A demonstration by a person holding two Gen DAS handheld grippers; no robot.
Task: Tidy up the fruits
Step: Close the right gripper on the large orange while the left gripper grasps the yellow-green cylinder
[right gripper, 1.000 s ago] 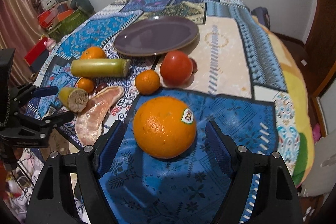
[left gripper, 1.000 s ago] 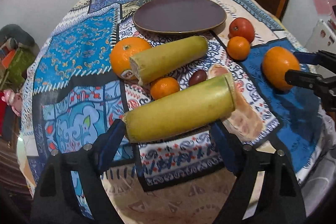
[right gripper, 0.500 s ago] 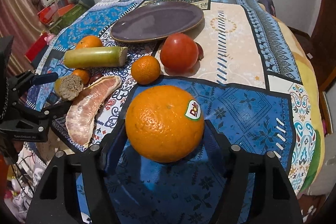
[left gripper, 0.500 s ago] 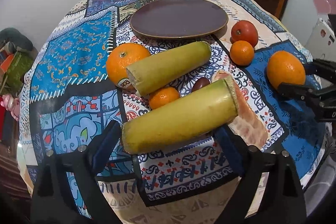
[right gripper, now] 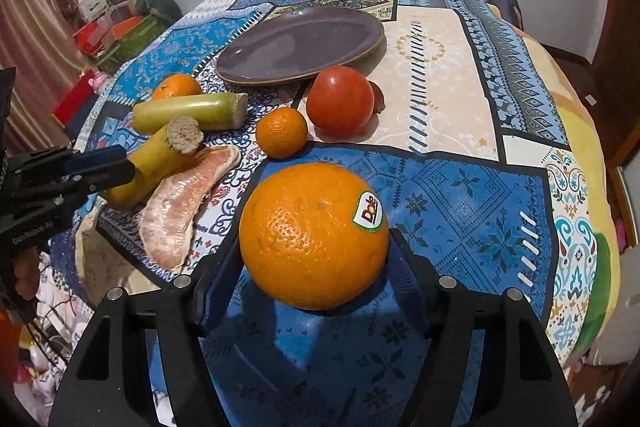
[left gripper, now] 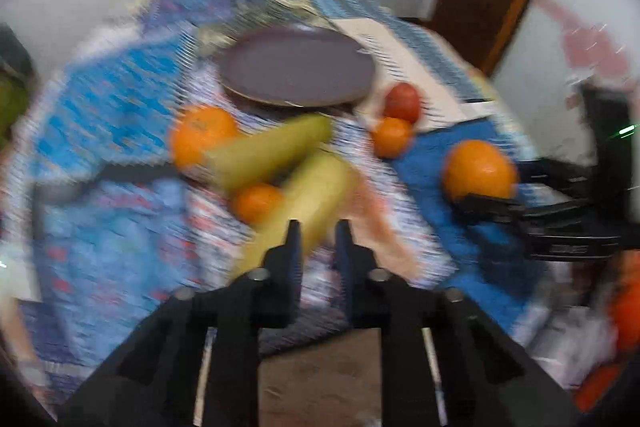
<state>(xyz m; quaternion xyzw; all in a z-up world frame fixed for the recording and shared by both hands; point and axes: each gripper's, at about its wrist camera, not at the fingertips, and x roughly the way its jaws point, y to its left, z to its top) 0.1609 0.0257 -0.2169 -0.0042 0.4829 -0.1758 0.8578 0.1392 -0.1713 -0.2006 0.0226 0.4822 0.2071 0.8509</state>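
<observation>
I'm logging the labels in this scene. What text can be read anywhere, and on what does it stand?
"Dole": on the sticker of the big orange between the right claw's fingers.
White lettering on the left claw's black body: too small and blurred to read.
Left wrist view: motion-blurred, nothing readable.

my big stickered orange [right gripper: 314, 235] on blue cloth patch, my sugarcane piece [right gripper: 154, 163] tilted up over pomelo segment [right gripper: 182, 207], second cane [right gripper: 190, 111] lying flat, tomato [right gripper: 340, 105], mandarin [right gripper: 281, 133], purple plate [right gripper: 300, 45] bare
</observation>
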